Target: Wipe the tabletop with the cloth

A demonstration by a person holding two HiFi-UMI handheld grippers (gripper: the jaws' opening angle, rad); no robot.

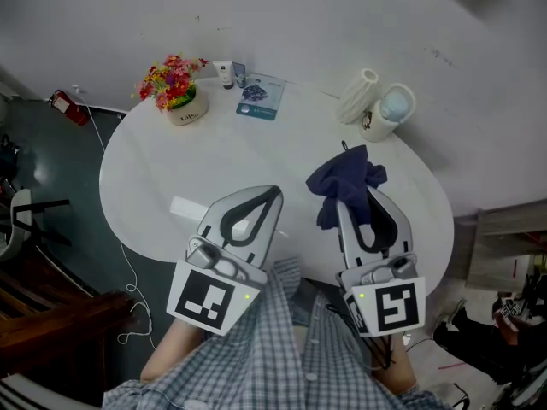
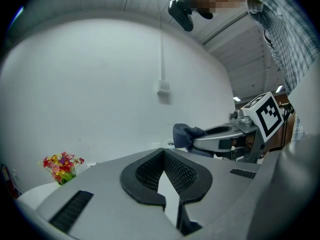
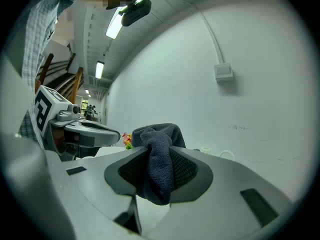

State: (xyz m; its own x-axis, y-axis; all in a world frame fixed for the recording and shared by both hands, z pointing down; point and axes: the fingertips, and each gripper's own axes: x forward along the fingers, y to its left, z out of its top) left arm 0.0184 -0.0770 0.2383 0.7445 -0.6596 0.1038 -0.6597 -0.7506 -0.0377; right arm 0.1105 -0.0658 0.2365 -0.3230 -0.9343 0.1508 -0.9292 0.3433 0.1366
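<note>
A dark blue cloth (image 1: 346, 180) is bunched up and pinched between the tips of my right gripper (image 1: 354, 198), which is shut on it above the right side of the round white table (image 1: 154, 173). In the right gripper view the cloth (image 3: 158, 159) fills the gap between the jaws and hangs below them. My left gripper (image 1: 274, 193) hovers over the table's near middle, shut with nothing in it, and in its own view the tips (image 2: 162, 153) meet. That view also shows the cloth (image 2: 185, 134) off to the right.
At the table's far edge stand a pot of flowers (image 1: 175, 88), a small bottle (image 1: 224, 73), a blue packet (image 1: 261, 97), a ribbed white vase (image 1: 357, 95) and a mug (image 1: 390, 111). A white slip (image 1: 185, 207) lies near the left gripper. A wall runs behind the table.
</note>
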